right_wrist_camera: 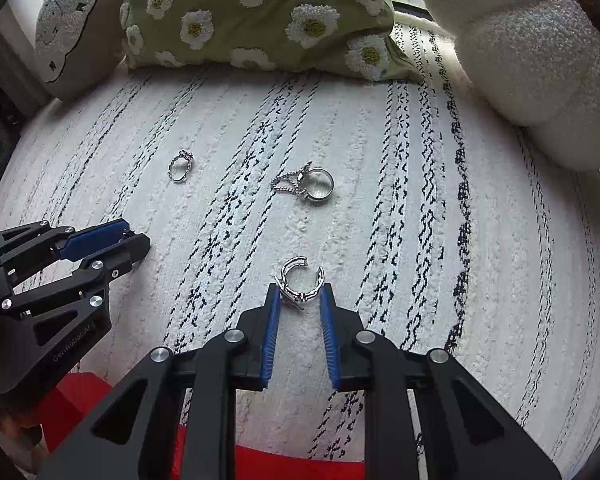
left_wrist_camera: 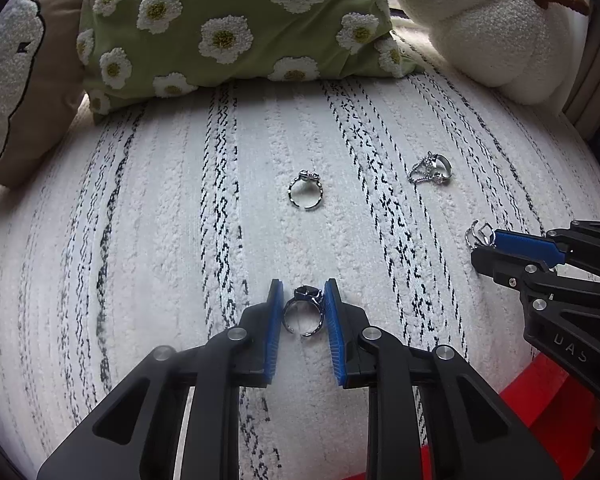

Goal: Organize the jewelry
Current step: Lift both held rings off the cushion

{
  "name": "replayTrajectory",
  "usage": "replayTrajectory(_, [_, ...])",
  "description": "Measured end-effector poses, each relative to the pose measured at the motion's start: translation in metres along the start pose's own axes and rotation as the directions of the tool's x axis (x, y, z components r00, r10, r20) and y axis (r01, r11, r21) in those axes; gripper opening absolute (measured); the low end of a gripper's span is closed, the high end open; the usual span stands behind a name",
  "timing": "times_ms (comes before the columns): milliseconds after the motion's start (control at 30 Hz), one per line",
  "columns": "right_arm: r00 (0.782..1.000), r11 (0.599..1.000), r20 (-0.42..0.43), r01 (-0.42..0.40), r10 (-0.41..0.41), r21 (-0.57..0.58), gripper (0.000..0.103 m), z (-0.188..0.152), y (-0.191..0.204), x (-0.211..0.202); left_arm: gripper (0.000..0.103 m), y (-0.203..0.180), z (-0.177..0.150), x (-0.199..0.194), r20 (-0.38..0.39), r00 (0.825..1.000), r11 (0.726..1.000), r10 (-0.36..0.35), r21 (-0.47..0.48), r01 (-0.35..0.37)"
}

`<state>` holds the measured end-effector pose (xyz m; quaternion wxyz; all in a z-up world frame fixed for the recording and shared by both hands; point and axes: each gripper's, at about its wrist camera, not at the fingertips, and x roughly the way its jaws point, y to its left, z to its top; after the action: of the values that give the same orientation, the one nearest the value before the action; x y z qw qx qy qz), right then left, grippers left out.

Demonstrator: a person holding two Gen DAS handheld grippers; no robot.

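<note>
Rings lie spaced on the rug; left tool (left_wrist_camera: 303, 300) brackets the dark-stone ring (left_wrist_camera: 304, 312), right tool (right_wrist_camera: 299, 295) the open band (right_wrist_camera: 300, 280), neither visibly clamped.

In the right wrist view, the left gripper (right_wrist_camera: 134, 246) at the left edge bears "GenRobot.AI"; in the left wrist view, the right gripper (left_wrist_camera: 482, 248) at the right edge shows "UAS".

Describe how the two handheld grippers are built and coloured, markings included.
The left gripper and right gripper match: matte black angular linkage arms with triangular cut-outs, silver round pivot pins, and ribbed blue pads lining the fingers. White lettering is printed on the black body. No cables or sleeves show.
</note>
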<state>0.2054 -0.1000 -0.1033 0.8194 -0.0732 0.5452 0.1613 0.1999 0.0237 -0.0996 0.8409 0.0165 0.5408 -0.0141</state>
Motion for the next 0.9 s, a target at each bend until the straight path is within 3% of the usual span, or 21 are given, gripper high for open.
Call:
replayTrajectory(67, [1.0, 1.0, -0.002, -0.011, 0.011, 0.006, 0.014, 0.0, -0.001, -0.001, 0.02, 0.0, 0.0, 0.0, -0.001, 1.0, 1.0, -0.003, -0.001, 0.003])
replayTrajectory(900, [0.999, 0.999, 0.022, -0.034, 0.034, -0.003, 0.014, -0.002, 0.0, -0.012, 0.019, 0.004, -0.001, -0.015, 0.011, 0.999, 0.999, -0.035, -0.005, 0.035])
